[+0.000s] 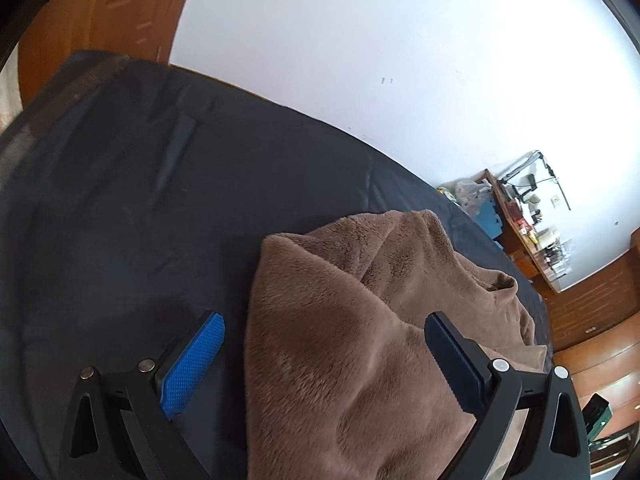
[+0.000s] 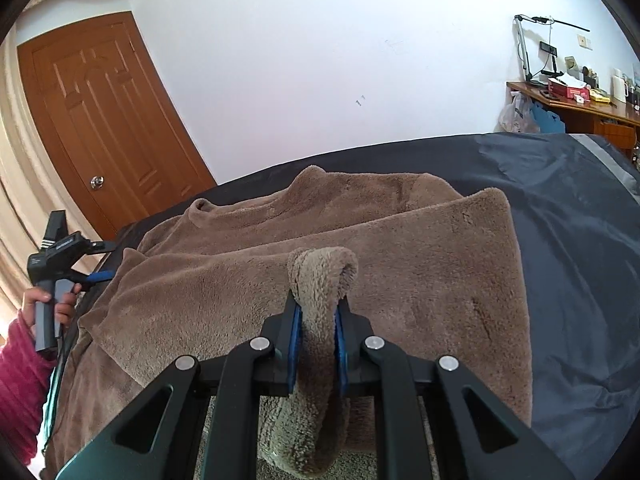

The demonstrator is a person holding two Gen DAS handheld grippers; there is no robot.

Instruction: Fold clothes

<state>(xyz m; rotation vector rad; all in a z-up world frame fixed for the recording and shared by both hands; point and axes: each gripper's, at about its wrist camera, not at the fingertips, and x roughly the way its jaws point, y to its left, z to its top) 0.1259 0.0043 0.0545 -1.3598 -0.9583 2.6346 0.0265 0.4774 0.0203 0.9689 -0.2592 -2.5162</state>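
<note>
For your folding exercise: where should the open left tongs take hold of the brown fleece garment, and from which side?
Grip the brown fleece garment at its near side edge, coming in from the dark sheet; that edge lies thin and exposed.

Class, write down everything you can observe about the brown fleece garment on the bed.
The brown fleece garment is a plush, fuzzy pullover with a round neckline, lying spread and partly folded over on a dark bedsheet. One edge is bunched into a roll and pinched between the pads of the right gripper. The left gripper stands open astride another part of it, pads not pressing. Creases run across its surface.
</note>
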